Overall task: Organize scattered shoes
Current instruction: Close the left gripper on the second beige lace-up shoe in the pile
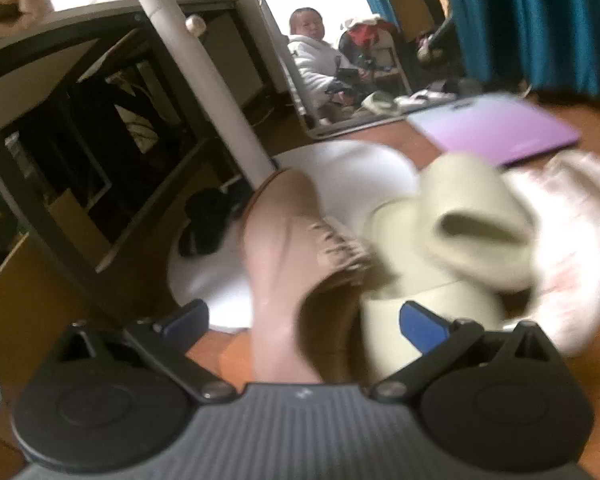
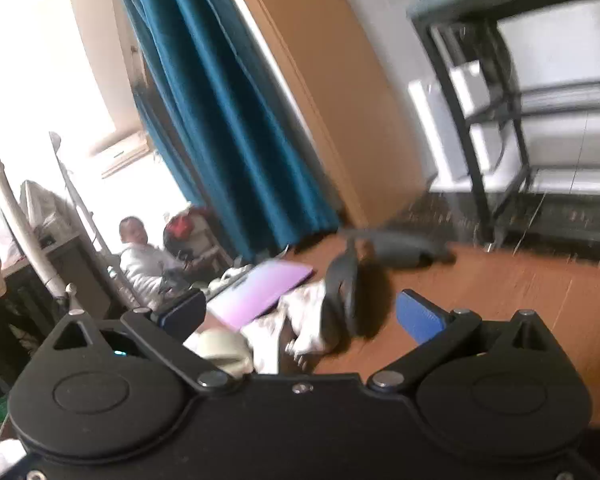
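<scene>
Nearest, left gripper [image 1: 304, 316] fingers spread wide, holding nothing; one tan fringed shoe [image 1: 288, 264] lies between them, one pale green slipper [image 1: 460, 232] and one white fluffy slipper [image 1: 576, 248] beside it on the floor. Right gripper [image 2: 300, 312] likewise agape, empty. Only its view shows two dark shoes [image 2: 344, 280]. One purple board [image 1: 496, 124] beyond.

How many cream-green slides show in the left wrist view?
2, stacked. One cream-green slide lies tilted on top, right of the brown fuzzy slipper; the other sits under it, just ahead of the open left tongs. Blur and the pile may hide more.
</scene>
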